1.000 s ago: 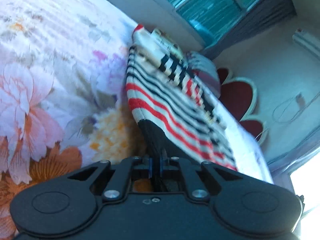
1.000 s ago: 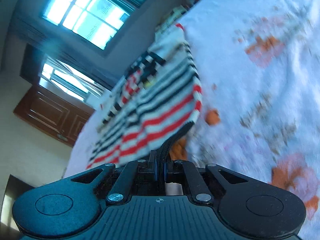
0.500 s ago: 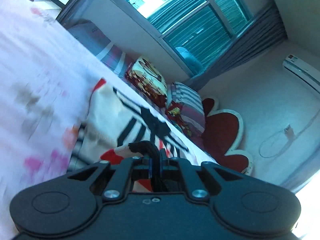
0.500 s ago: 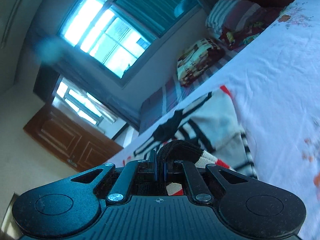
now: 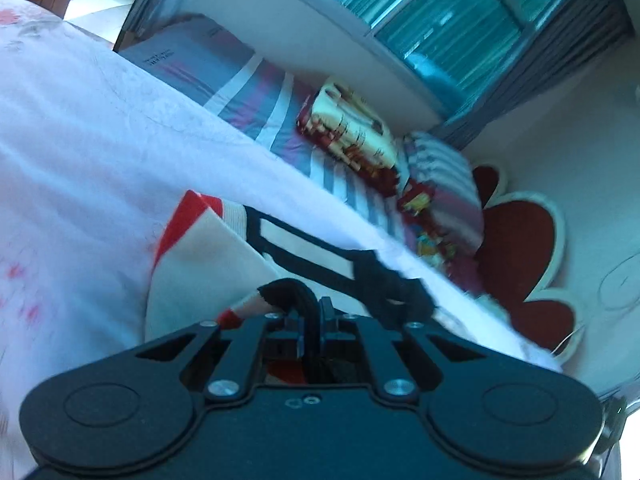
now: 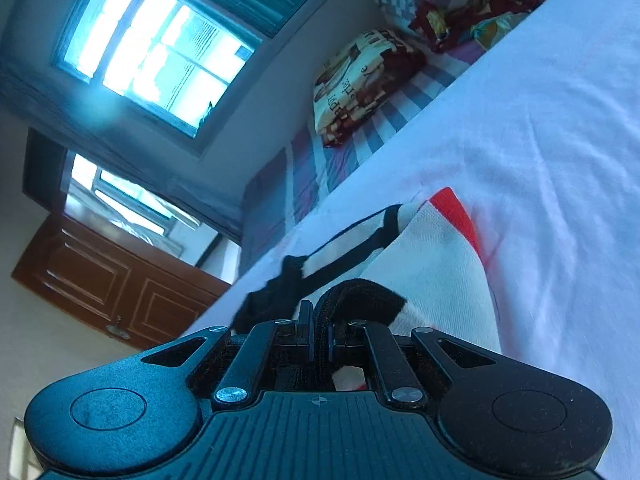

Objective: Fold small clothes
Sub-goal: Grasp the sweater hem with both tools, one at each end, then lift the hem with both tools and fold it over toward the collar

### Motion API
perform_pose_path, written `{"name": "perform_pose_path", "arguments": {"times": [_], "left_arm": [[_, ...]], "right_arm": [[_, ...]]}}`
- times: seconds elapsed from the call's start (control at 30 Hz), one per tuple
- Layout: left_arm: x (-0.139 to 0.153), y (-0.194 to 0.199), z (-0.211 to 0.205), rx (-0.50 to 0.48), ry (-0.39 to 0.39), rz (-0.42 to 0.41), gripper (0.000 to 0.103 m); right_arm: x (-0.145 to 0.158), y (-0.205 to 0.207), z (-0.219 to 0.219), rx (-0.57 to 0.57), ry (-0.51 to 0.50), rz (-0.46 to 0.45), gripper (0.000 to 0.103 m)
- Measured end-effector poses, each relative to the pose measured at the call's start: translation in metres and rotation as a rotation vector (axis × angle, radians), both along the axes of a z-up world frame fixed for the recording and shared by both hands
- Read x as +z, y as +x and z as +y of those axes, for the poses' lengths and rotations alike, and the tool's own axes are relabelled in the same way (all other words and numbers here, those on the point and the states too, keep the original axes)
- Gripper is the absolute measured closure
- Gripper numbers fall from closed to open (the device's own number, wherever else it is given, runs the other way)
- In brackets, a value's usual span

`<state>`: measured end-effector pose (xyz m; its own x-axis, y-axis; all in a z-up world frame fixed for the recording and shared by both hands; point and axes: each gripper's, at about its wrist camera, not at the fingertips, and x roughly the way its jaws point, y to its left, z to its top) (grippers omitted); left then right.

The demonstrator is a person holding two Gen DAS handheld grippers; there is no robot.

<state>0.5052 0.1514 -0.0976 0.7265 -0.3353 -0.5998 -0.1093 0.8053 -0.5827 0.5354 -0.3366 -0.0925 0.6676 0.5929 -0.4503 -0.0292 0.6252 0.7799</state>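
You are pinching the small garment [image 5: 208, 264] with both grippers; your left gripper [image 5: 314, 312] is showing its fingers clamped together on a black ribbed hem that is bunching up between them, and your right gripper [image 6: 318, 320] is doing the same, its fingers closed on another stretch of that black hem. The garment is lying on the bed [image 5: 80, 140], which is wearing a pale sheet with faint pink flowers; the part lying ahead of your fingers is cream with a red corner and black outlined bands, and in the left wrist view a black patch of it is sitting just beyond the fingers to the right. Beyond the sheet's far edge a striped cover [image 6: 360, 136] is showing; a folded printed blanket [image 5: 352, 132] is resting on it near the window wall. In the left wrist view a red flower-shaped headboard [image 5: 520, 248] is standing at the right; in the right wrist view a brown wooden cabinet [image 6: 100, 284] is standing below the windows.
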Motion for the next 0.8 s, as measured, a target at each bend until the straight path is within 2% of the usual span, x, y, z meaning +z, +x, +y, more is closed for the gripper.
{"name": "perform_pose_path", "arguments": {"times": [0.07,0.1,0.13,0.17,0.2,0.27,0.3,0.33,0.37,0.4,0.53,0.6,0.63,0.67,0.7,0.73,0.8], "left_arm": [[-0.005,0.008,0.001,-0.014,0.022,-0.031,0.088],[-0.008,0.01,0.0,-0.014,0.032,-0.053,0.072],[-0.008,0.011,0.001,-0.009,0.054,-0.073,0.05],[-0.007,0.009,-0.001,0.009,0.097,-0.109,0.043],[-0.004,0.006,-0.001,0.025,0.133,-0.144,0.036],[-0.001,0.001,0.003,0.015,0.141,-0.187,0.036],[0.0,0.0,0.002,-0.004,0.157,-0.187,0.042],[0.0,0.002,-0.001,-0.03,0.19,-0.174,0.051],[-0.002,0.006,-0.004,-0.07,0.228,-0.152,0.053],[-0.005,0.009,-0.009,-0.101,0.256,-0.133,0.056],[-0.011,0.018,-0.033,-0.185,0.407,-0.095,0.057],[-0.012,0.019,-0.039,-0.192,0.465,-0.087,0.062],[-0.012,0.019,-0.041,-0.184,0.482,-0.084,0.07],[-0.012,0.018,-0.043,-0.181,0.495,-0.081,0.074],[-0.011,0.019,-0.043,-0.181,0.505,-0.087,0.084],[-0.011,0.018,-0.043,-0.175,0.507,-0.095,0.095],[-0.007,0.014,-0.045,-0.134,0.503,-0.115,0.1]], "right_arm": [[-0.007,0.009,0.006,0.0,-0.082,-0.049,0.095],[-0.009,0.013,0.009,-0.001,-0.125,-0.069,0.076],[-0.011,0.012,0.012,-0.01,-0.157,-0.1,0.058],[-0.011,0.009,0.012,-0.029,-0.186,-0.134,0.033],[-0.01,0.004,0.012,-0.042,-0.196,-0.178,0.033],[-0.008,-0.004,0.009,-0.051,-0.191,-0.226,0.033],[-0.007,-0.006,0.009,-0.048,-0.211,-0.237,0.033],[-0.006,-0.007,0.012,-0.032,-0.249,-0.233,0.034],[-0.007,-0.007,0.017,-0.007,-0.278,-0.241,0.042],[-0.007,-0.007,0.022,0.023,-0.309,-0.246,0.046],[-0.013,0.0,0.057,0.103,-0.5,-0.21,0.05],[-0.019,-0.002,0.078,0.141,-0.618,-0.213,0.069],[-0.02,-0.005,0.087,0.14,-0.677,-0.229,0.073],[-0.026,-0.006,0.094,0.15,-0.706,-0.248,0.087],[-0.028,-0.009,0.101,0.159,-0.733,-0.261,0.093],[-0.028,-0.012,0.106,0.159,-0.76,-0.273,0.094],[-0.033,-0.016,0.109,0.131,-0.777,-0.291,0.096]]}}
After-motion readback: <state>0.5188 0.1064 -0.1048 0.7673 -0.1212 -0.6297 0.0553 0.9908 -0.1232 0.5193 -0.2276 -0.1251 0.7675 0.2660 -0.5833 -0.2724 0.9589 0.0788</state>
